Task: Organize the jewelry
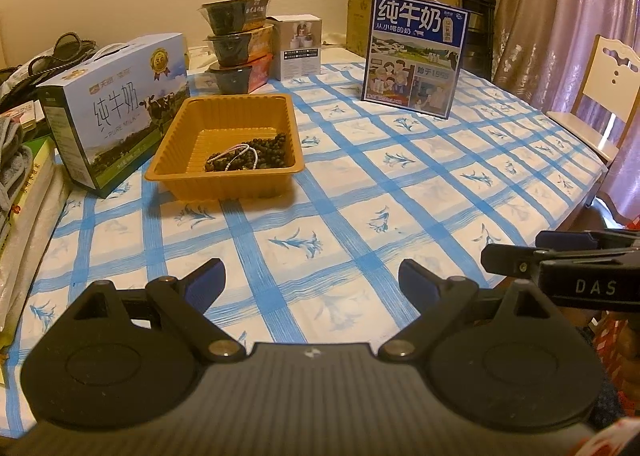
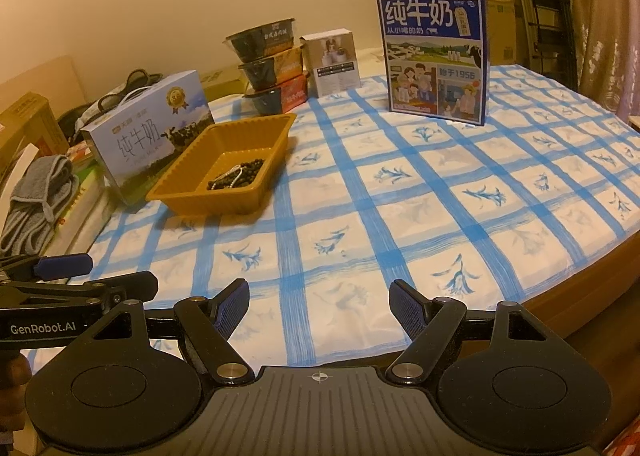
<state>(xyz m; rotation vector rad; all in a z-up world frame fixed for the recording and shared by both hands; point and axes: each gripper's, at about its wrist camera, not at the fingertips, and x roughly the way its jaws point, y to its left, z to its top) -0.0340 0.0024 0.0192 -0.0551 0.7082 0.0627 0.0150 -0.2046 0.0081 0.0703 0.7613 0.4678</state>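
A wide surface [image 1: 400, 192] covered in a white cloth with a blue check and small blue flower prints fills both views. On it, toward the back, stands an upright dark-blue milk carton box [image 1: 416, 56] with a cartoon family printed on it; to the left lies a pale-blue milk carton box with a cow picture [image 1: 116, 108], and behind the middle a stack of three black plastic food bowls [image 1: 238, 44] beside a small white cardboard box [image 1: 300, 46].

Just beside the pale-blue box sits a shallow rectangular orange-brown plastic tray [image 1: 224, 144]. In its near-right corner lies the jewelry — a heap of dark beaded strands [image 1: 252, 154] with a thin pale pinkish-white chain [image 1: 240, 154] draped across it. The heap's long axis runs roughly along the tray's near wall, left to right.

The left tongs [image 1: 312, 284] hover low over the near edge of the cloth, fingers wide apart and holding nothing. The right tongs [image 2: 320, 308] hover alongside, also spread and empty.

The relation that matters: the tray lies ahead and to the left of both tongs, well apart from each. It sits only slightly left of the left tongs' line but far left of the right tongs' — so the left looks the nearer and better placed to reach the beads.
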